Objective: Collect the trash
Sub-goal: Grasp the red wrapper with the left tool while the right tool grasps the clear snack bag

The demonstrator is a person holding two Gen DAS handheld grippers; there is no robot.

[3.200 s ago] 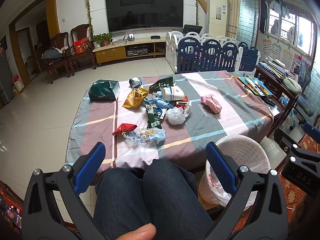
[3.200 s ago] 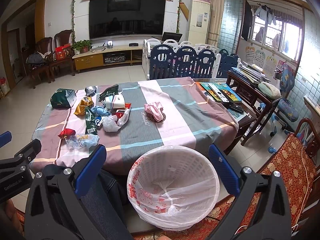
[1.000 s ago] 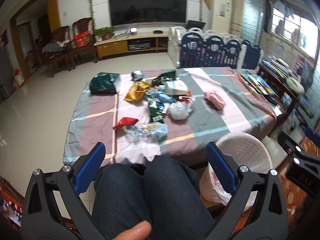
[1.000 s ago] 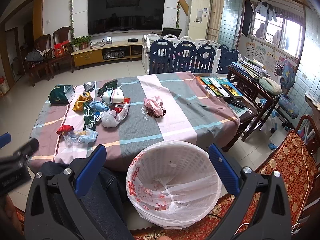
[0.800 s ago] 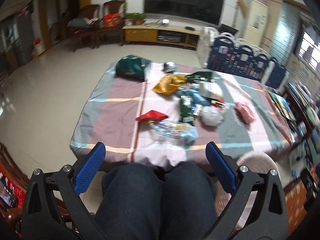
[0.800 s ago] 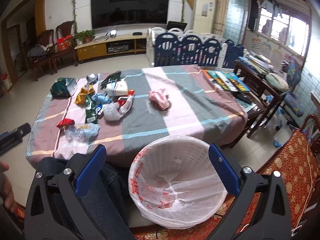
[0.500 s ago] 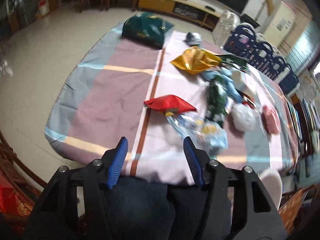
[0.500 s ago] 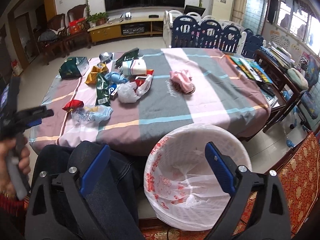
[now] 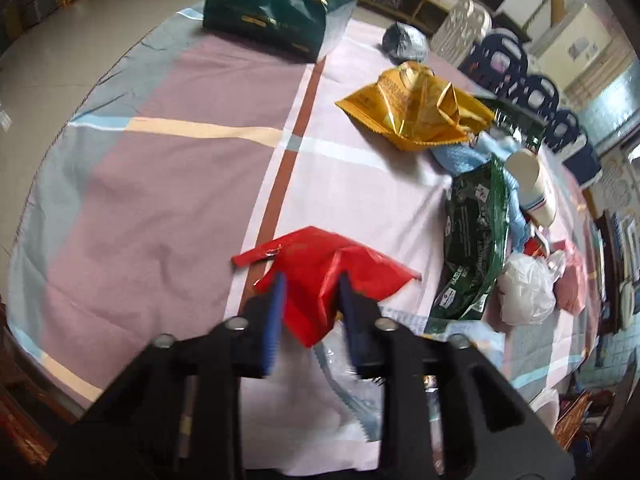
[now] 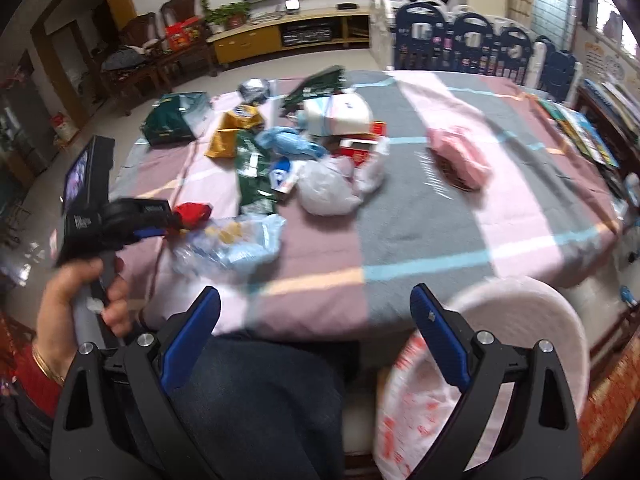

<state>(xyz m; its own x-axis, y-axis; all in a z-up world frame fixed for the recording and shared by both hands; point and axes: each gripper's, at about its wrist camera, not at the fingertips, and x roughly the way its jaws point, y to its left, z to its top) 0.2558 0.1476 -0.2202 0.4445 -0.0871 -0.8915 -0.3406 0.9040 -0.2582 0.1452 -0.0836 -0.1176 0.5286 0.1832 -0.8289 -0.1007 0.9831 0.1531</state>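
The surface (image 9: 168, 184), draped in a striped cloth of mauve, grey and pale pink, fills most of both views. Beside its near edge, toward the right corner, stands a white lined waste basket (image 10: 528, 304), blurred in the right wrist view. The person's knees in dark jeans (image 10: 256, 400) sit against the near edge.

At the far left corner of the surface lies a dark green bag (image 9: 276, 12). Further in from it rests a crumpled yellow wrapper (image 9: 416, 108), and next to that a long dark green packet (image 9: 476, 240) lies toward the middle, with light blue material showing at its far end and side. A white crumpled plastic bag (image 9: 524, 288) sits just beside the packet, and a paper cup (image 9: 532, 184) lies on its side near it. A clear crinkled wrapper (image 10: 236, 244) lies near the near edge.

The red wrapper (image 9: 320, 276) lies near the near edge on the left half, touching the clear wrapper. The left claw (image 9: 310, 296) has just been closing, its blue pads now narrow with the red wrapper pinched between them. The right claw (image 10: 316, 320) stands wide over the near edge with nothing between its fingers.
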